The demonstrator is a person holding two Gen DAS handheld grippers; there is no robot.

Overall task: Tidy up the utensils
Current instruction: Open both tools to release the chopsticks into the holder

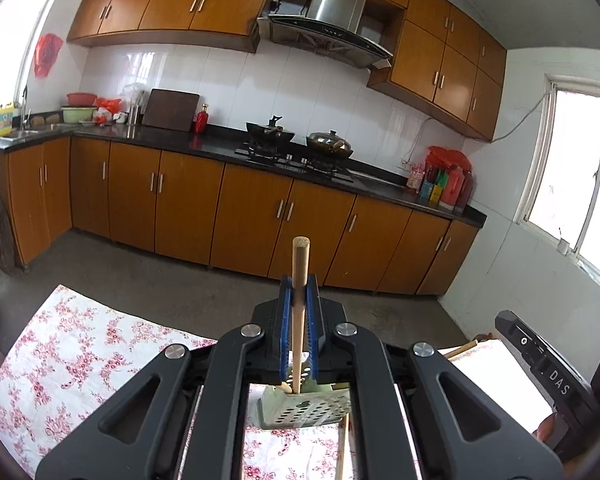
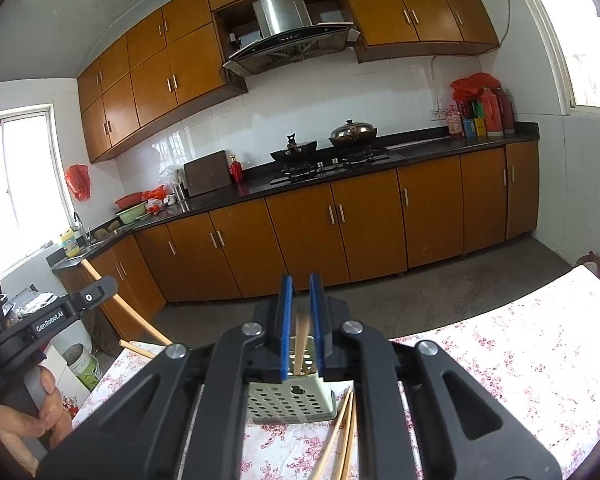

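A pale green perforated utensil holder (image 1: 312,412) (image 2: 292,400) stands on the floral tablecloth just below both grippers. My left gripper (image 1: 300,284) is shut on a wooden chopstick (image 1: 299,280) that stands upright, its lower end inside the holder. In the right wrist view, my right gripper (image 2: 301,280) has its blue pads slightly apart. A blurred chopstick (image 2: 301,344) sits loose between them with its lower end in the holder. Several loose chopsticks (image 2: 340,436) (image 1: 342,448) lie on the cloth beside the holder's right side.
The table with the floral cloth (image 1: 80,352) (image 2: 520,352) ends at a grey floor. Beyond stand orange cabinets and a black counter with two woks (image 1: 300,140). A hand (image 2: 20,420) holds the left gripper's body (image 2: 60,312) at the left edge.
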